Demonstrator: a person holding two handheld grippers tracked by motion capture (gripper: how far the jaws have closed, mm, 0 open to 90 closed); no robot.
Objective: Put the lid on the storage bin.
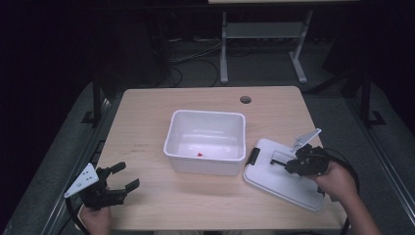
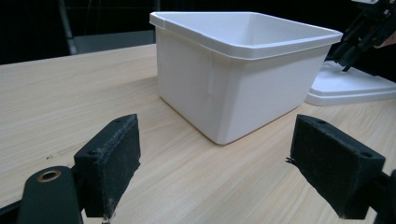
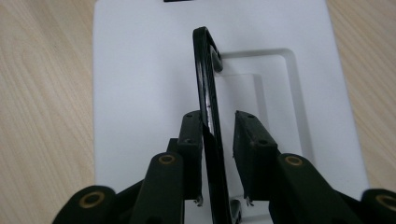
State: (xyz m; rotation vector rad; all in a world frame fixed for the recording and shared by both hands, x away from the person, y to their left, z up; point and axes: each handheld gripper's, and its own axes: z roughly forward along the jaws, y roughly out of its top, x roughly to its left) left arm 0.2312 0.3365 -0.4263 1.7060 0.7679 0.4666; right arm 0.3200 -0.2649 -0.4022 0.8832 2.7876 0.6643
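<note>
High view showed the white lid point(image 1: 284, 178) flat on the table point(image 1: 147, 127) just right of the open bin point(image 1: 205, 142), the right gripper point(image 1: 281, 164) over its handle. Left gripper view had the left gripper point(image 2: 215, 161) gaping, empty, facing the bin. Right gripper view showed the upright black handle point(image 3: 208, 116) between the pads point(image 3: 191, 140): one touched, the other stood off. A lift risked slipping the handle and dropping the lid.

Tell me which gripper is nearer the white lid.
Right. The right gripper is over the white lid, its jaws straddling the lid's raised black handle. The left gripper sits across the table beyond the bin.
</note>
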